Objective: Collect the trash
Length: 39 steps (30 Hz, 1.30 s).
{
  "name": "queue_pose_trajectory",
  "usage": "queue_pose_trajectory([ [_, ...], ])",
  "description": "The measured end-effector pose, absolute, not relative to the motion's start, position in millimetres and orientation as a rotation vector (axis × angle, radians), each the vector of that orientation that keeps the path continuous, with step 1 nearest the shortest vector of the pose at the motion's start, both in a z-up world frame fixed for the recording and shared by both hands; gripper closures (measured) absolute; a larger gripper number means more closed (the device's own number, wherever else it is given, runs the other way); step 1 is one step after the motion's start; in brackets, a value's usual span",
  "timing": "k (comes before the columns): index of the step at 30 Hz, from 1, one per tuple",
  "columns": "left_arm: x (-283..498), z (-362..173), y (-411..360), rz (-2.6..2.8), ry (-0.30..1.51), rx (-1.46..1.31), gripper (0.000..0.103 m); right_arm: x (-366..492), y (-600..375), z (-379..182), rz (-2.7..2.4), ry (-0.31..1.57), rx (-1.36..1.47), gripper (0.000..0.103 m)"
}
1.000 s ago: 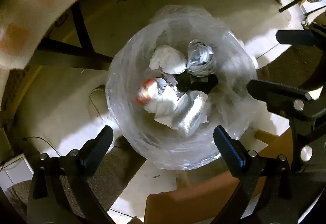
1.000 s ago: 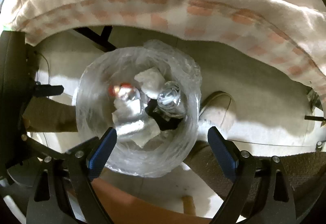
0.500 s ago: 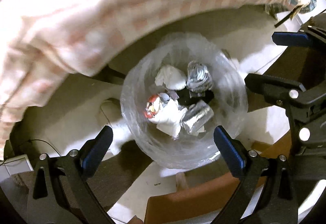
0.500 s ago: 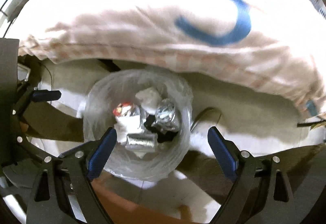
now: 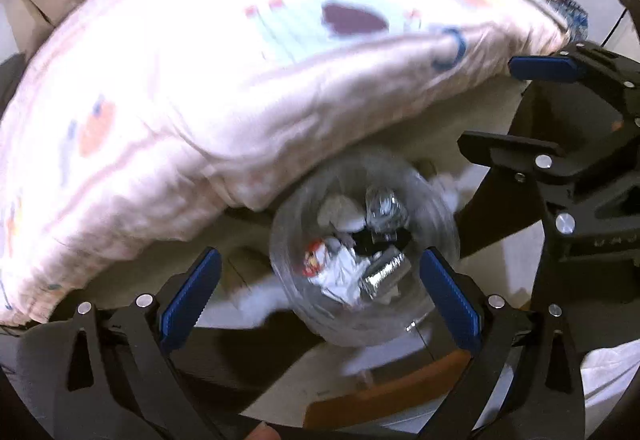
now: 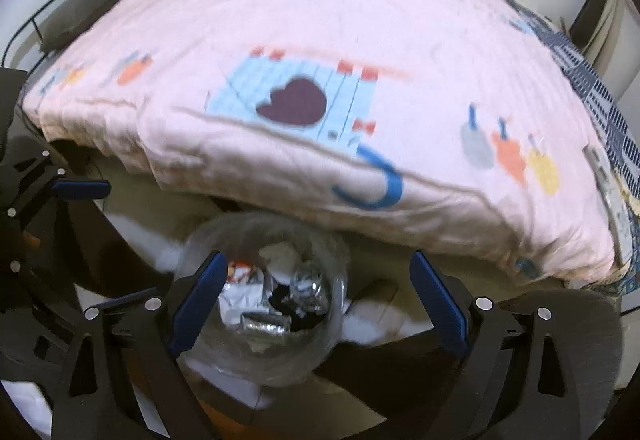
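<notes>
Clear plastic trash bag (image 5: pixel 362 264), holding crumpled foil wrappers (image 5: pixel 376 272) with no legible lettering, sits below a pink printed blanket (image 6: pixel 300 112); left gripper (image 5: pixel 320 292) and right gripper (image 6: pixel 318 298) hover spread wide, empty.

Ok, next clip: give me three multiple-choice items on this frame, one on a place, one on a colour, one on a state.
1. Where is the bin relative to the blanket?
A. On top of it
B. Below its hanging edge
C. Wrapped inside it

2. What colour is the curved mark near the blanket's edge?
A. Blue
B. Green
C. Black

3. How are the left tongs and right tongs?
A. Both shut on trash
B. One open, one shut
C. Both open and holding nothing

Answers:
1 B, the blanket's edge overhangs the bin's far rim in both views.
2 A, the hook shape is plainly blue.
3 C, each pair of pads stands wide apart with nothing between them but the bin below.
</notes>
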<state>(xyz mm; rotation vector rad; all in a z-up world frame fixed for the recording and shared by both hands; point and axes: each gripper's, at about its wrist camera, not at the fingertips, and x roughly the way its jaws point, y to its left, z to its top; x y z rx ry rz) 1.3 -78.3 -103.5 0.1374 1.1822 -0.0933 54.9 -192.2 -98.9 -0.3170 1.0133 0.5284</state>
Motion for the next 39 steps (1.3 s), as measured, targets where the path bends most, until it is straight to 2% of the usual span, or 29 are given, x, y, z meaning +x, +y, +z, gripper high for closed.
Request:
queue_pose_trajectory([
  [11,-1,-38,-52,-0.073,0.925,0.095,0.006,64,-205,-28,0.536,0.802,-0.296,0.010],
  [20,5,11,-17,-0.022,0.679,0.013,0.006,88,-213,8,0.566,0.650,-0.208,0.008],
  [31,27,27,13,-0.100,0.539,-0.066,0.006,129,-220,30,0.589,0.465,-0.112,0.008],
  [39,50,30,18,-0.103,0.495,-0.003,0.006,153,-221,36,0.667,0.399,-0.068,0.008],
])
